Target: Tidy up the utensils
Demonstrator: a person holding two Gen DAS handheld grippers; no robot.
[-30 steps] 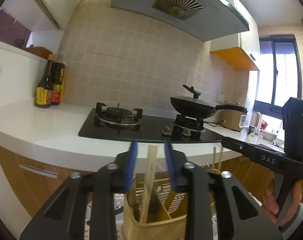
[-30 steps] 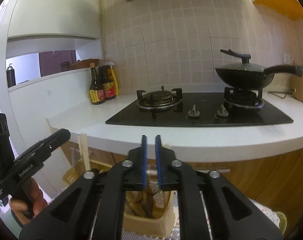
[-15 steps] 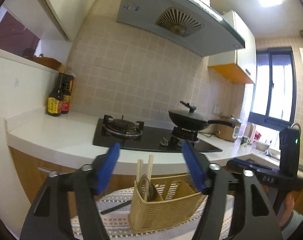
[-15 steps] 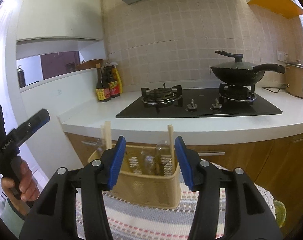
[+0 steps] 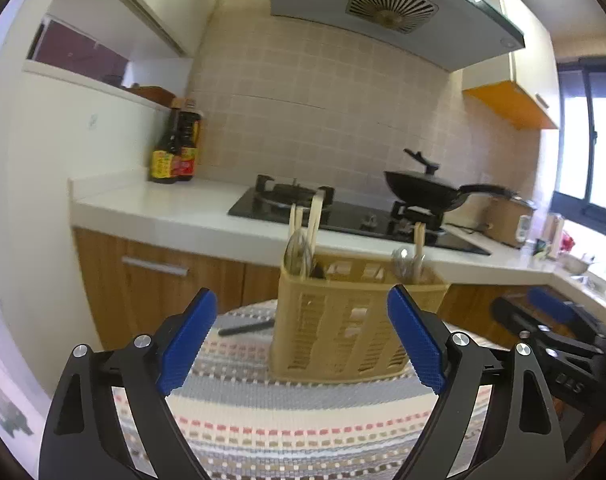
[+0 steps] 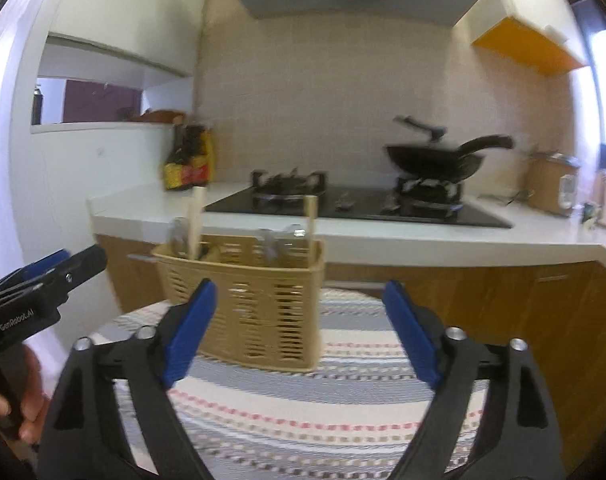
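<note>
- The left claw [image 5: 301, 340] has its blue pads spread wide and still parting; nothing is pinched, and the pads touch nothing.
- The right claw [image 6: 299, 332] is likewise spread and opening, empty, its pads clear of everything.
- The yellow slotted utensil basket [image 5: 335, 320] stands upright on a striped cloth [image 5: 303, 412] covering a round surface, in front of both claws and apart from them.
- In the left wrist view, wooden chopsticks [image 5: 313, 220] and metal spoons [image 5: 297, 254] stick up from the basket's left compartment; more spoons and a chopstick [image 5: 418, 240] rise from its right end.
- The right wrist view is blurred, but shows the same basket [image 6: 259, 312] with chopsticks upright at both ends.
- A dark utensil [image 5: 245, 326] lies flat on the cloth just left of the basket; I cannot tell what kind.
- Behind, the white kitchen counter [image 5: 175, 208] carries sauce bottles [image 5: 175, 148], and a black lidded pan [image 5: 427, 192] sits on the hob.
- A hand [image 6: 11, 404] grips the left claw's handle at the right wrist view's left edge.
</note>
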